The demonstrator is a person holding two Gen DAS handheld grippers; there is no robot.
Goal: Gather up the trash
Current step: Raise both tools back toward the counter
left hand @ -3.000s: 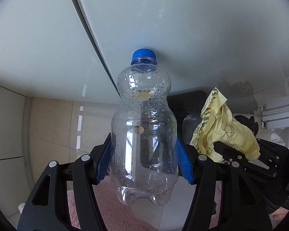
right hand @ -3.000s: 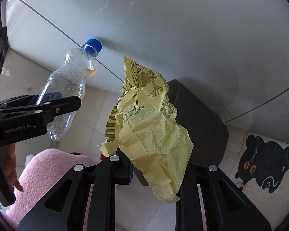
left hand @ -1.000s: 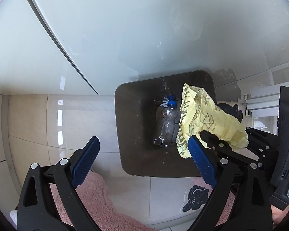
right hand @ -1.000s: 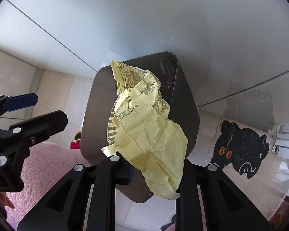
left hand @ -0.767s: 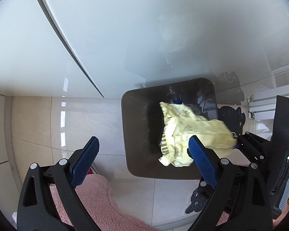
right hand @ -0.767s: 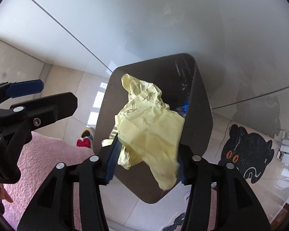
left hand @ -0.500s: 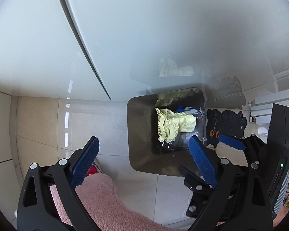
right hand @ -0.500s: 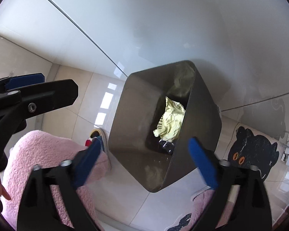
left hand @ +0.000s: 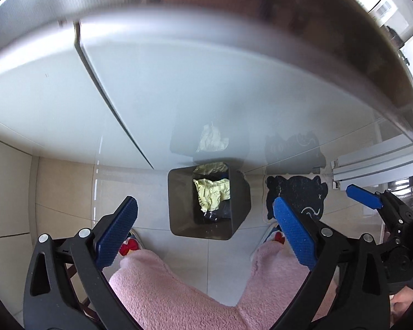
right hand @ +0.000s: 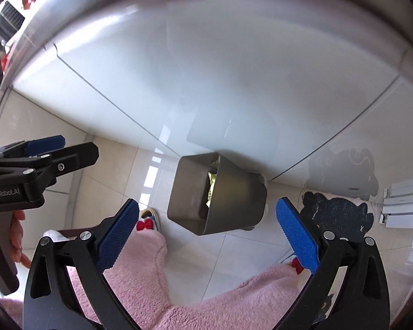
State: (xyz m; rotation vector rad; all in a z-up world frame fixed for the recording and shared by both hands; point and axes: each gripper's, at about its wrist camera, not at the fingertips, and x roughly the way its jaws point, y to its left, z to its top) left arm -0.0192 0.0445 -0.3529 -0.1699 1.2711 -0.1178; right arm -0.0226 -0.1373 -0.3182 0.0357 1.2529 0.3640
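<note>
The left hand-held gripper point(left hand: 205, 235) is spread wide and holds nothing. The dark bin point(left hand: 179, 206) stands on the floor far below, straight ahead between its pads, with the yellow crumpled paper point(left hand: 212, 194) inside. The right hand-held gripper point(right hand: 206, 233) is also spread and empty, similarly high above the bin.

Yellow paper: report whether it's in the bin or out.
In. The crumpled yellow paper lies inside the dark bin, below its rim; both claws are open and empty.
</note>
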